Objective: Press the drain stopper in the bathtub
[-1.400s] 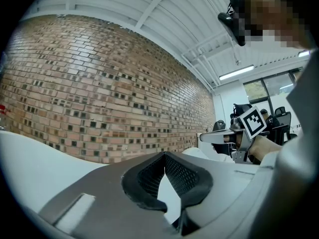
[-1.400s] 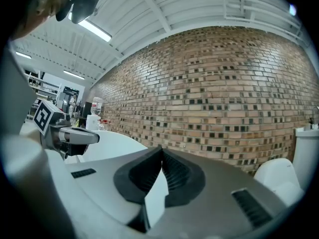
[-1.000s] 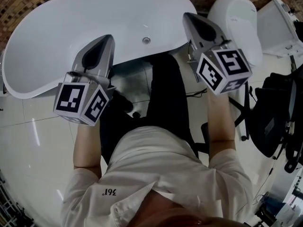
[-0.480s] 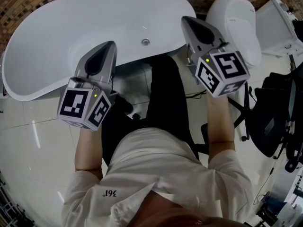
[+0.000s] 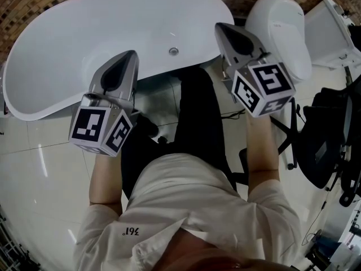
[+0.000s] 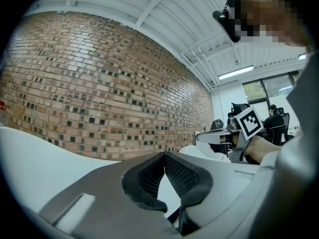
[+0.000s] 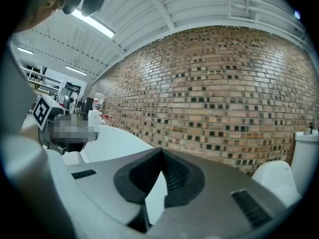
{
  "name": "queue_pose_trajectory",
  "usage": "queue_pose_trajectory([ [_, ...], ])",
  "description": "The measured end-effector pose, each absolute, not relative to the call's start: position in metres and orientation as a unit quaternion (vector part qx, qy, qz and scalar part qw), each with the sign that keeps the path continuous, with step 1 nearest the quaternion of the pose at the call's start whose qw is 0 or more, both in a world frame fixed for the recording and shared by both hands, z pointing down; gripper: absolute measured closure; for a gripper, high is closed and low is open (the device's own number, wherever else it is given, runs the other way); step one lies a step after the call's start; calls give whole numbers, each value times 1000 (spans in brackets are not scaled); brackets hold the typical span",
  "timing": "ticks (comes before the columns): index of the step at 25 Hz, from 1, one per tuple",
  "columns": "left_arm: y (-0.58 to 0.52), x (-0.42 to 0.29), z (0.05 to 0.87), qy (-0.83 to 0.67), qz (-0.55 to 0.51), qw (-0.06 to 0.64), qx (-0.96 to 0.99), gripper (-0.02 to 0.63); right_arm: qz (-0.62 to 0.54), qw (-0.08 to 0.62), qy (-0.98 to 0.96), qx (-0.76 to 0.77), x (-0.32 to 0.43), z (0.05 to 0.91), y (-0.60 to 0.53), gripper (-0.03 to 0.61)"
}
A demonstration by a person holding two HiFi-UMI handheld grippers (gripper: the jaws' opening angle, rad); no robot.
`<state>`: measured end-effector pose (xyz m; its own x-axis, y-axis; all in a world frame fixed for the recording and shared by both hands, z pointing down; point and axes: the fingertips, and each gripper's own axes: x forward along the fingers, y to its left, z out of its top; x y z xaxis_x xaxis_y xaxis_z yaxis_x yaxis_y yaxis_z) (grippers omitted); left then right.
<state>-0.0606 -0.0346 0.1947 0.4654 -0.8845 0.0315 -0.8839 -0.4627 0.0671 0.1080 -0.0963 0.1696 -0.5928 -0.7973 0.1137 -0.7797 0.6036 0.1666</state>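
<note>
A white oval bathtub (image 5: 67,44) fills the upper left of the head view. A small round chrome drain stopper (image 5: 174,51) sits in it near the side closest to me. My left gripper (image 5: 129,54) is held above the tub's near rim, left of the stopper. My right gripper (image 5: 218,26) is raised over the tub's right end, right of the stopper. Both are shut, pad tips touching, with nothing between them. In the left gripper view the left gripper (image 6: 164,154) points at the brick wall (image 6: 99,93); the right gripper (image 7: 161,151) does the same.
A white toilet (image 5: 279,27) stands right of the tub, with a white unit (image 5: 333,30) beyond it. A black office chair (image 5: 327,145) is at the right edge. I stand on pale floor tiles (image 5: 39,179), my legs (image 5: 197,117) close against the tub.
The left gripper rose slightly and shifted right a second ago, then held still. The right gripper drifted a little to the left. Both stayed shut.
</note>
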Motion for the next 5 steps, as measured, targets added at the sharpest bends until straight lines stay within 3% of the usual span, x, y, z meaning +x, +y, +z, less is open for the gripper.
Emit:
queue_pose_trajectory([
  [5,-35,-61,194,-517,-4,37,855,609,-50,90,-892,441,108,170,-96,575],
])
